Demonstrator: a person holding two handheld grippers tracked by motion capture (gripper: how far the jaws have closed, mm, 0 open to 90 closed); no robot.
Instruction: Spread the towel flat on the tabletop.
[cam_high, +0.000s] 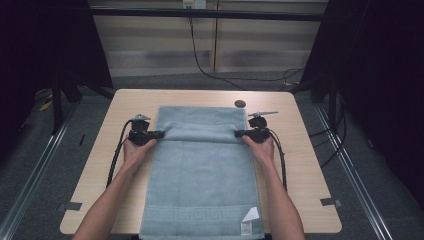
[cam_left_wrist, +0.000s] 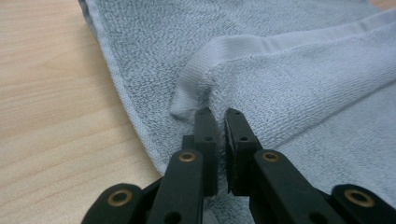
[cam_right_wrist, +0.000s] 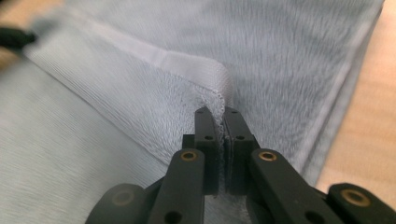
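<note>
A grey-blue towel (cam_high: 200, 170) lies lengthwise on the wooden table (cam_high: 305, 165), its far part folded back toward the person. My left gripper (cam_high: 159, 134) pinches the left corner of that folded edge; up close its jaws (cam_left_wrist: 218, 114) are shut on the towel (cam_left_wrist: 289, 88) hem. At the right side my right gripper (cam_high: 239, 133) grips the other corner, and the right gripper view has the tips (cam_right_wrist: 217, 113) closed on the towel (cam_right_wrist: 116, 107) fabric. Both corners are held just above the towel's middle.
A small dark round spot (cam_high: 240, 103) sits on the table beyond the towel. The towel's near end with a white label (cam_high: 250, 220) hangs at the table's front edge. Cables (cam_high: 117, 155) trail from both grippers. Dark floor and rails surround the table.
</note>
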